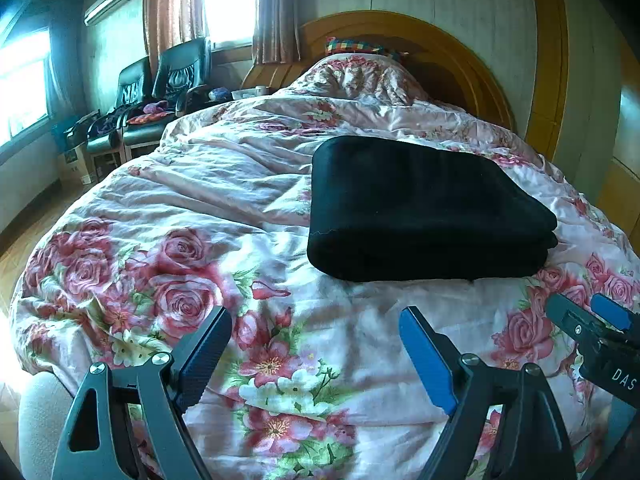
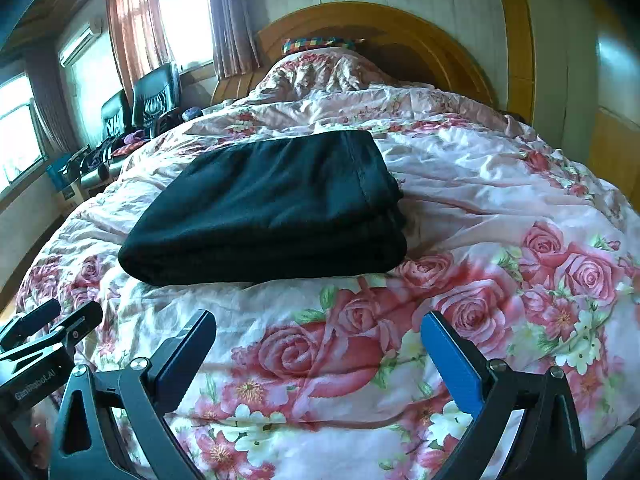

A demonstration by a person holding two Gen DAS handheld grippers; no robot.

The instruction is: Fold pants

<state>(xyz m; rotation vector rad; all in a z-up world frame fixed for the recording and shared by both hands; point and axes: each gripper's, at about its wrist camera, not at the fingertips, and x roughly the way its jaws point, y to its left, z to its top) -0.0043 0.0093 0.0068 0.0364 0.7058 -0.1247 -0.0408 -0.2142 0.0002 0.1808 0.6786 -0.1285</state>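
Note:
The black pants [image 1: 420, 208] lie folded in a thick flat rectangle on the floral quilt [image 1: 240, 208]; they also show in the right wrist view [image 2: 272, 204]. My left gripper [image 1: 316, 320] is open and empty, held over the quilt short of the pants' near edge. My right gripper [image 2: 320, 328] is open and empty, also short of the pants. In the left wrist view the right gripper [image 1: 588, 312] shows at the right edge. In the right wrist view the left gripper [image 2: 60, 312] shows at the left edge.
The bed has a curved wooden headboard [image 1: 400, 28] with a bunched quilt and a checked pillow [image 1: 356, 46] at its head. Black chairs [image 1: 160, 88] with clutter stand by the curtained windows on the left. A wooden floor [image 1: 24, 248] runs along the bed's left side.

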